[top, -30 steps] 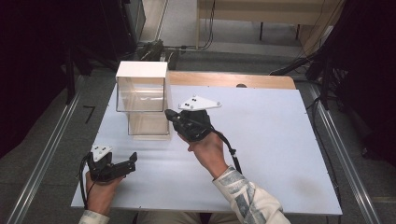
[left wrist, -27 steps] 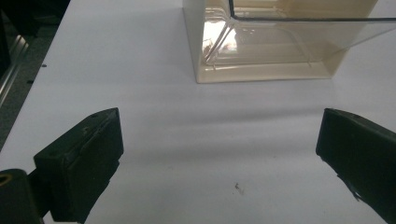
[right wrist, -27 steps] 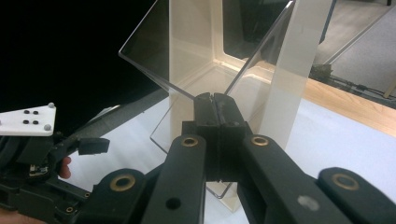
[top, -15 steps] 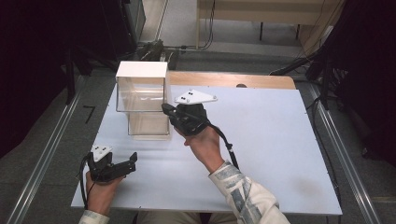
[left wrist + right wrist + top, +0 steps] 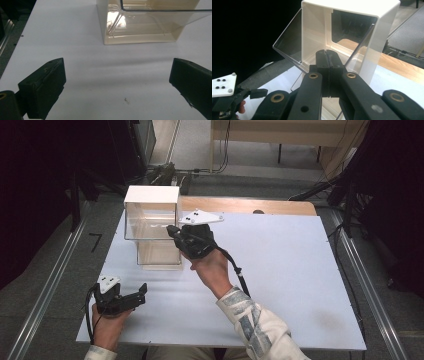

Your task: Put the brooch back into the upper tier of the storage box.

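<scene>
Down at the near edge of the white table (image 5: pixel 300 270), the left gripper (image 5: pixel 134 296) sits low in the person's left hand (image 5: pixel 107 327), its jaws spread wide with bare tabletop between them; the left gripper view has the two black pads far apart and the cream base of the box ahead of them, well clear. Moving up the table, the right forearm in its pale patterned sleeve (image 5: pixel 255 325) stretches diagonally from the bottom edge, a black cable trailing along the wrist. At the end of it the right gripper (image 5: pixel 173 231) is up off the table, grey plate on top, nose pointing left at the box (image 5: pixel 152 227). Look at the right gripper view: the jaws are pressed flat together, pad against pad, nothing pinched between them, and their tips sit right at the lower edge of the clear plastic flap (image 5: pixel 288 40) that swings outward and upward from the front of the box. Whether the tips actually touch that flap, I can't tell. The box itself stands upright toward the far left part of the table, white top and back, see-through sides. Beyond it, a wooden strip (image 5: pixel 250 205) runs along the table's far edge.
</scene>
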Demonstrator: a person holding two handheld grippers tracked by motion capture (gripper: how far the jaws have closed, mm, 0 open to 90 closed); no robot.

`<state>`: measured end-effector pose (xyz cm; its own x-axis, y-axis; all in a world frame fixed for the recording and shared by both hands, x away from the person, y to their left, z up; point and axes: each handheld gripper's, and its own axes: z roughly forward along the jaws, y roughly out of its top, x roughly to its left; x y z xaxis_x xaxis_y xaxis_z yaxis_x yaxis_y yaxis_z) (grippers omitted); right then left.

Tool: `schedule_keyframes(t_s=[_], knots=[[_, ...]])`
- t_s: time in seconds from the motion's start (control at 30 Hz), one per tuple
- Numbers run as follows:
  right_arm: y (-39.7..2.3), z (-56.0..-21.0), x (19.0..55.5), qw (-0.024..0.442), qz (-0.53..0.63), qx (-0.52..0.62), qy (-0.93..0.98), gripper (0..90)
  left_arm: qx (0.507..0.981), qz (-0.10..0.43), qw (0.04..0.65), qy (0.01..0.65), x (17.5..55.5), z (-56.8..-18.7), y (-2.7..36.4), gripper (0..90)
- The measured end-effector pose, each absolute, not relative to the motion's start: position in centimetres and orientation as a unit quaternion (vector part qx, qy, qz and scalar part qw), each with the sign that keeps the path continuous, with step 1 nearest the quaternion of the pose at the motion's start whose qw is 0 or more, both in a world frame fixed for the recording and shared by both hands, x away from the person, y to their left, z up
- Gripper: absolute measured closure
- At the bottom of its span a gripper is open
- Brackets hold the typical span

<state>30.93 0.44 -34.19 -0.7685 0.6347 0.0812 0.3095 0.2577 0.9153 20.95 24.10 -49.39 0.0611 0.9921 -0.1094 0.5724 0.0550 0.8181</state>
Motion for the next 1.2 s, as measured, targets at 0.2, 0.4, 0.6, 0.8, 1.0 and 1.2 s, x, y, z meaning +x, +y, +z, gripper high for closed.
schedule_keyframes(t_s=[0.2, 0.4, 0.6, 0.8, 1.0, 1.2], knots=[[0.9, -34.4, 31.1, 0.157, 0.528, 0.302, 0.778, 85.0, 0.627, 0.284, 0.371, 0.624, 20.9, -49.4, 24.0, 1.7], [0.8, -34.4, 31.2, 0.152, 0.532, 0.302, 0.776, 73.9, 0.627, 0.283, 0.372, 0.623, 20.9, -49.4, 24.1, 1.7], [-0.1, -34.4, 30.8, 0.151, 0.533, 0.301, 0.776, 68.9, 0.627, 0.283, 0.372, 0.623, 20.9, -49.4, 24.0, 1.7], [-1.2, -34.6, 30.4, 0.145, 0.528, 0.296, 0.783, 62.5, 0.63, 0.283, 0.369, 0.623, 21.0, -49.4, 23.9, 1.6], [-2.3, -35.2, 30.0, 0.143, 0.526, 0.295, 0.785, 50.6, 0.631, 0.283, 0.367, 0.622, 21.0, -49.5, 23.8, 1.6], [-3.7, -35.9, 29.6, 0.142, 0.53, 0.297, 0.782, 43.7, 0.632, 0.284, 0.365, 0.622, 21.0, -49.5, 23.8, 1.7]])
